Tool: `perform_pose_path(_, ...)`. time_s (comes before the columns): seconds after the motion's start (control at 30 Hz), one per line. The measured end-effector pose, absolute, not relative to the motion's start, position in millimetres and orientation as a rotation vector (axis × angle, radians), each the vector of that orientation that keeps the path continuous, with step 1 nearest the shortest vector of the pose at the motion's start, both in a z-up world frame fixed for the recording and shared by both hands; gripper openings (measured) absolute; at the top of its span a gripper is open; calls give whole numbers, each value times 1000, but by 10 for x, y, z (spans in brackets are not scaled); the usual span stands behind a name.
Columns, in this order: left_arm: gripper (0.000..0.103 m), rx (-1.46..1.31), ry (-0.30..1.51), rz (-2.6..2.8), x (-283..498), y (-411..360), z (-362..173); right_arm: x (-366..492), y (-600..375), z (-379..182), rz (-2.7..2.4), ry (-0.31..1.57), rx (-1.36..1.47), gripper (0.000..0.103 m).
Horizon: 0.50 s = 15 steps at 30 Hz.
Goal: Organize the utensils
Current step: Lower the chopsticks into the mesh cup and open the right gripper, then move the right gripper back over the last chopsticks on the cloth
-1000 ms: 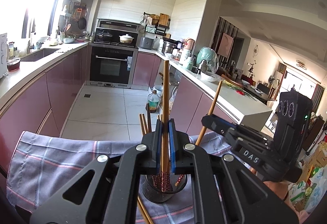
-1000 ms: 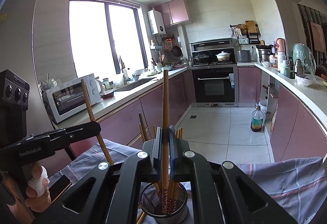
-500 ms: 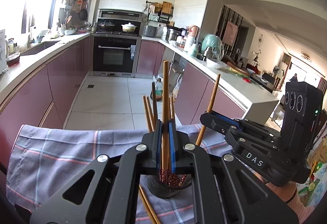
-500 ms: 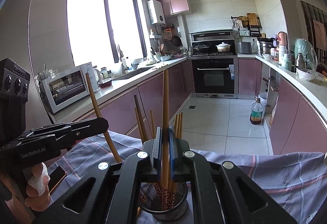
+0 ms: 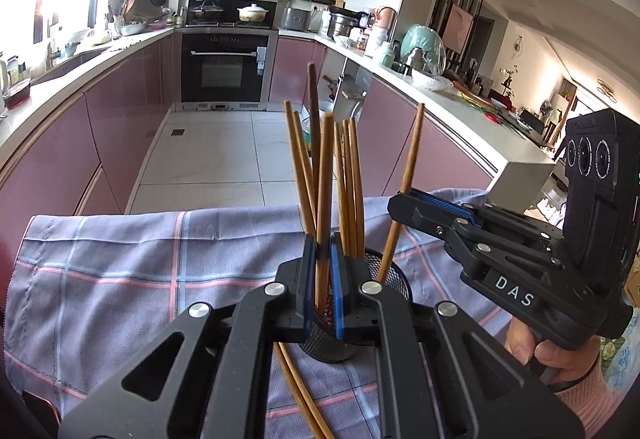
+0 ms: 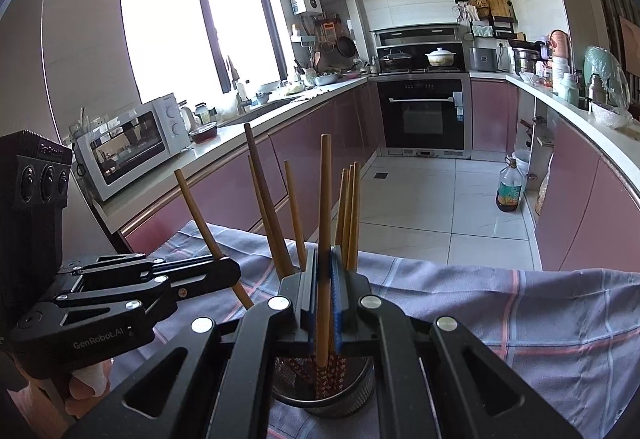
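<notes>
left gripper [image 5: 323, 251]: clamped on 1 chopstick [image 5: 323, 175], tip in mesh holder [image 5: 394, 279] | right gripper [image 6: 324, 263]: clamped on 1 chopstick [image 6: 324, 199], tip in same holder | holder on checked cloth [image 5: 140, 259], other chopsticks inside

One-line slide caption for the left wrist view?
Left gripper and right gripper each lower one chopstick into the mesh holder.
</notes>
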<state>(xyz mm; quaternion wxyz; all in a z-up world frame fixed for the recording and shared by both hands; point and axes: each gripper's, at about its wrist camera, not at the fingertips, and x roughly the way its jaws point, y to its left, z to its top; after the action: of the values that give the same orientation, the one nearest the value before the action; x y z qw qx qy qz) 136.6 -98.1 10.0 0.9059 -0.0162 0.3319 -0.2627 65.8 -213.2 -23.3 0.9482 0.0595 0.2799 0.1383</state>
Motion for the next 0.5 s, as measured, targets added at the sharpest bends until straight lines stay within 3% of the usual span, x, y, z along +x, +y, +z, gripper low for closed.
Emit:
perform_pose_path(0.37,28,-33,690,-518,1414,-958,-55,674,-2181,-350,268,605,145,9)
perform_pose_path(0.5,34,-25,684,-501,1372,-909,-136,595,-2189,-365,270,600,141,18)
